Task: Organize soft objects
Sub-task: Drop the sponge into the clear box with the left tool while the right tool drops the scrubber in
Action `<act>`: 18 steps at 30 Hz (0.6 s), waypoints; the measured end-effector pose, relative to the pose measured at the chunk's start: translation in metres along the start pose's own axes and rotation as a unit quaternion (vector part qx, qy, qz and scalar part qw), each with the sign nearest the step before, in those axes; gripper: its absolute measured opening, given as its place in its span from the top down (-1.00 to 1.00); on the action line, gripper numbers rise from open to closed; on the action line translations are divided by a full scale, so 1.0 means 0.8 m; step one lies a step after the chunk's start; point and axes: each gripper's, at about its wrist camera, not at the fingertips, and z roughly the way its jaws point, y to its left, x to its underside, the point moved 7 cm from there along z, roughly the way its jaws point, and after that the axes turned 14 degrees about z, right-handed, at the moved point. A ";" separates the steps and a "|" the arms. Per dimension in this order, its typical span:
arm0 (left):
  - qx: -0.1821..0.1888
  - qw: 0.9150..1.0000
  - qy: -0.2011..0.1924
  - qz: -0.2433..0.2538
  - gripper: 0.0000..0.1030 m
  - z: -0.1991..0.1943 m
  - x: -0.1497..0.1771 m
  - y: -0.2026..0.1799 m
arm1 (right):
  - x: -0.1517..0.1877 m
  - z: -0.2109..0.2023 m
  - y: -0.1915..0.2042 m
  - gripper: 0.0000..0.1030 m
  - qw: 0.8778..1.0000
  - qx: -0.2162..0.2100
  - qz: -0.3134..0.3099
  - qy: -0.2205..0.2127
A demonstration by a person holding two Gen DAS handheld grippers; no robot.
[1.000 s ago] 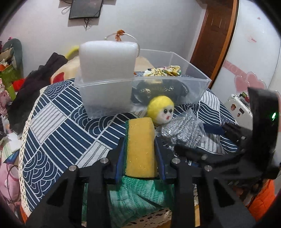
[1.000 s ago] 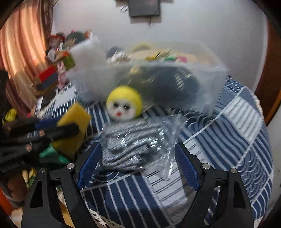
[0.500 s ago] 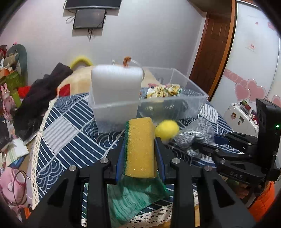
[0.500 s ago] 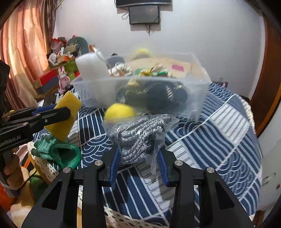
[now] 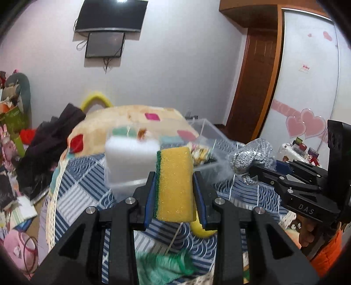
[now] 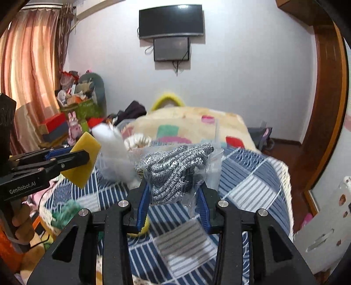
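In the left wrist view, a heap of dark clothes [image 5: 43, 140] lies at the far left beside the blue patterned cloth [image 5: 87, 175] that covers the table. On the cloth stands a clear plastic box [image 5: 210, 136], blurred, with a white foam block [image 5: 131, 157] upright in its left end. The left gripper [image 5: 174, 186] is clamped on a yellow sponge [image 5: 175, 184] with a green scouring side; the sponge stands on end between the blue pads, lifted above the cloth and in front of the box. Below the gripper lies a green knitted cloth [image 5: 162, 269], and a yellow ball [image 5: 200, 230] peeks out just under the right finger. Further right, the right gripper [image 5: 258, 173] reaches in from the side, pinching a bag of steel wool [image 5: 252, 157] held up near the right end of the box.

In the right wrist view, the left gripper [image 6: 76, 157] enters from the left edge with the sponge [image 6: 83, 162] in its grip. The foam block [image 6: 109, 144] shows behind it as a white smear. At centre, the right gripper [image 6: 173, 197] is closed on the steel wool [image 6: 175, 171] in its clear bag, raised off the cloth [image 6: 252, 179] and in front of the box [image 6: 216, 157]. A bed with a patchwork blanket [image 6: 193, 125] lies beyond, under a screen on the wall [image 6: 171, 20].
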 end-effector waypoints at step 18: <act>-0.015 0.999 0.024 0.015 0.37 0.112 -0.048 0.002 | -0.065 0.059 -0.007 0.31 0.999 0.015 0.015 -0.030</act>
